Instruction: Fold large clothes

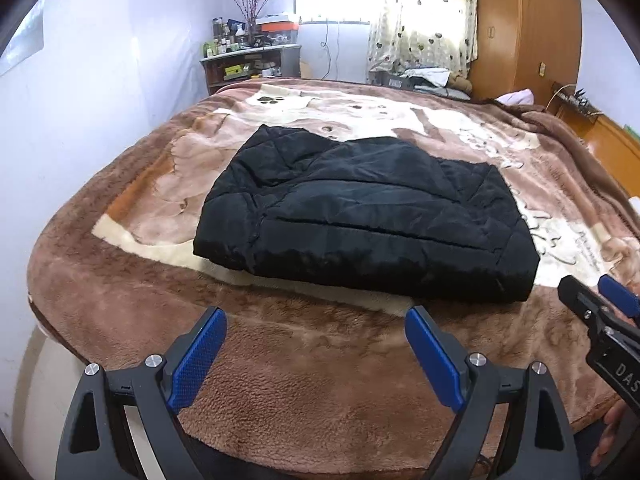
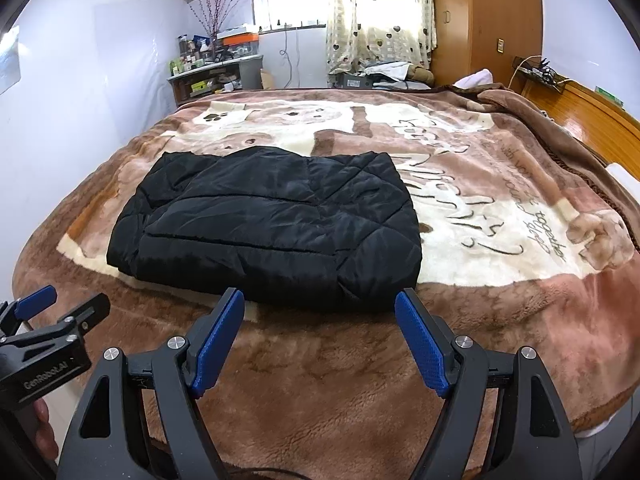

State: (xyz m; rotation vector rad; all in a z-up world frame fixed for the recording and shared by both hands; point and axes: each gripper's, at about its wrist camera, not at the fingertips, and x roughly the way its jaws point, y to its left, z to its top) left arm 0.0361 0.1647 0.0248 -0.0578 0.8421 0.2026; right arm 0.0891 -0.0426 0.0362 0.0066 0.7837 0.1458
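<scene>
- Black quilted jacket [image 1: 360, 216] lies folded into a compact rectangle mid-bed on the brown plush blanket [image 1: 304, 380], 12 o'clock of both grippers; looks finished.
- Left gripper [image 1: 316, 354] wide open, empty, short of the jacket.
- Right gripper [image 2: 319, 340] wide open, empty, near the jacket's front edge.

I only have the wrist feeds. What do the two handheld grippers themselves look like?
Left gripper and right gripper match: black plastic frames with triangular cut-outs, silver round bolts, and blue textured finger pads. Seen from the side, one body reads "GenRobot.AI" in white, the other shows "DAS". A bare hand grips the left one.
</scene>
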